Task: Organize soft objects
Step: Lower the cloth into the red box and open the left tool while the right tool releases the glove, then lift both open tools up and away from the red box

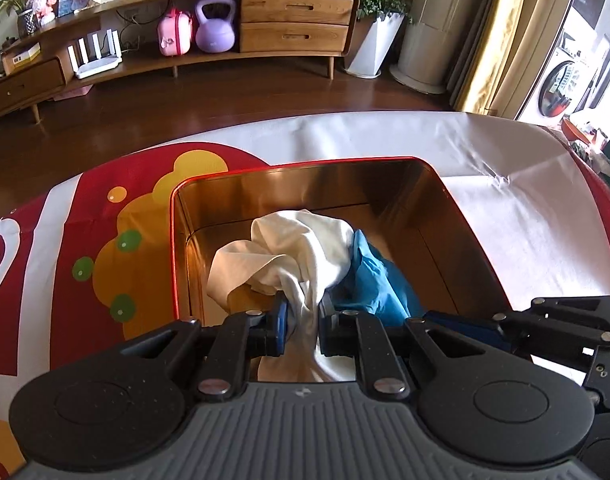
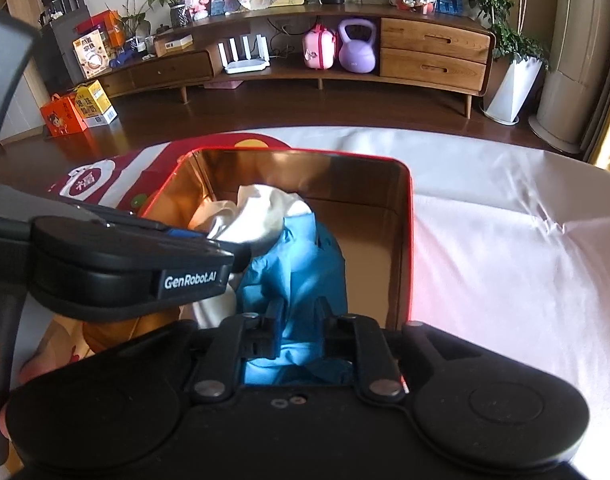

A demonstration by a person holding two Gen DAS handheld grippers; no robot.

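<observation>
- Now I am lowering two cloths into the red metal tin with the golden inside (image 1: 385, 184) on the counter (image 1: 505, 208).
- Left tongs (image 1: 301, 320) pinch the crumpled white cloth (image 1: 289, 248), inside the tin's near-left part.
- Right tongs (image 2: 299, 332) stand slightly parted around the teal-blue cloth (image 2: 293, 264), just right of the white.
- Next: spread both tongs, lift clear.

From my end it's a living room: dark wood floor (image 2: 265, 108), a long low wooden TV cabinet (image 2: 433, 52) with 2 drawers, a potted plant (image 2: 513, 48) in a white planter, yellow curtains (image 1: 501, 40), and daylight through the window (image 1: 581, 48).
</observation>
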